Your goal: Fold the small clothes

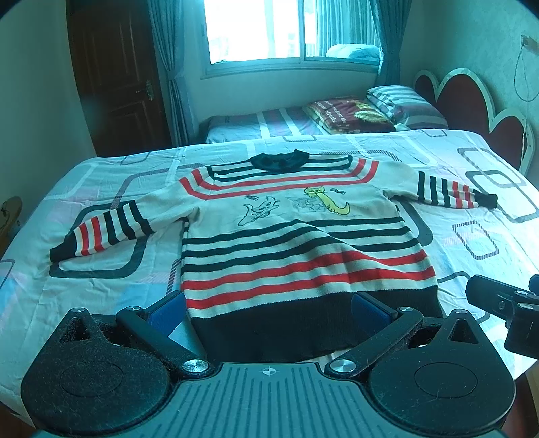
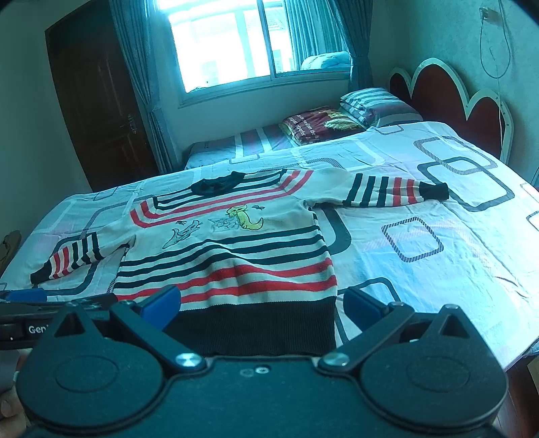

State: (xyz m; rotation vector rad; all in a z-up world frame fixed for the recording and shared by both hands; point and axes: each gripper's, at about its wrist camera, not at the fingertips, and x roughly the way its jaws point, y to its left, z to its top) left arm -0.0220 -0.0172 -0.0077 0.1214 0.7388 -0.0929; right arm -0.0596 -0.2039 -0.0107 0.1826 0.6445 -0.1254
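Note:
A small cream sweater with black and red stripes, a black collar and cartoon drawings lies flat on the bed, sleeves spread to both sides; it also shows in the right wrist view. Its black hem is nearest me. My left gripper is open, its blue pads on either side of the hem's left part, just above it. My right gripper is open over the hem's right part. The right gripper's body shows at the right edge of the left wrist view.
The bed sheet has a rounded-square pattern. Pillows and a folded blanket lie by a red headboard at the far right. A window and a dark wooden door stand behind. The bed's near edge drops off at the right.

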